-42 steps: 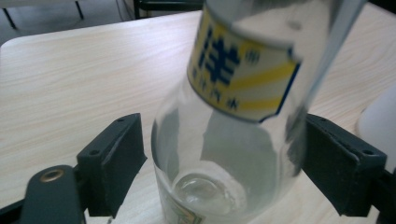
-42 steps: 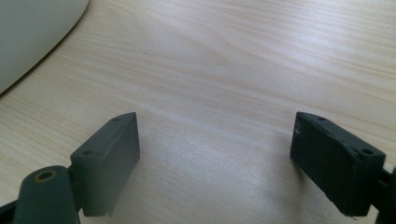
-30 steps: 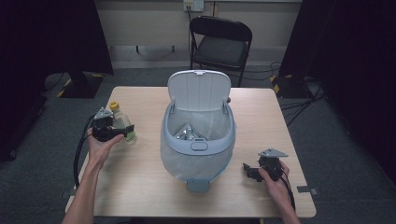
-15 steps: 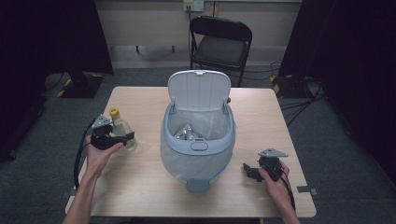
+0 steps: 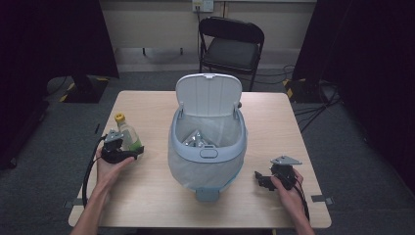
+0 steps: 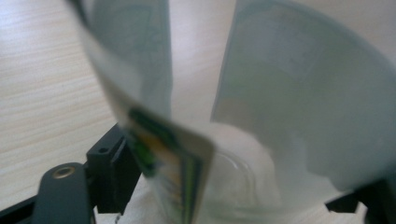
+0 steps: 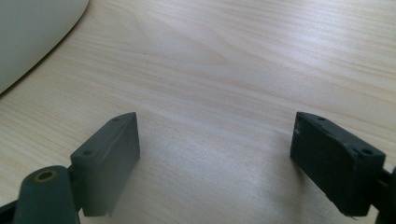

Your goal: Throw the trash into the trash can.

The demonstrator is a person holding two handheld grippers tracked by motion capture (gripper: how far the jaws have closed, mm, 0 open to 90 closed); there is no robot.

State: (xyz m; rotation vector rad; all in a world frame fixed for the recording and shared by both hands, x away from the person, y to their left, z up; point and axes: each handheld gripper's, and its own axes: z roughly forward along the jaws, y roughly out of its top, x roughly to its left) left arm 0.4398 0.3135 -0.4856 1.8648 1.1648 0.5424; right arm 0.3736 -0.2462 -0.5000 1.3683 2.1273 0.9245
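Lower than a second ago, the left gripper (image 5: 128, 152) has come down beside the bottle (image 5: 126, 135) at the table's (image 5: 147, 205) left side; the bottle has stayed where it stood. Its jaws have just been opening and stand wide around the bottle's base. In the left gripper view the clear bottle (image 6: 280, 116) with its label sits between them, blurred and very close, so whether the pads press on it cannot be told. The right gripper (image 5: 262, 179) has kept its place near the front right edge, its jaws wide with bare wood between them (image 7: 215, 158). Between the two hands stands the bin (image 5: 208, 152), lid up, with crumpled clear plastic (image 5: 195, 139) inside. Beyond the table stands a chair (image 5: 230, 46).
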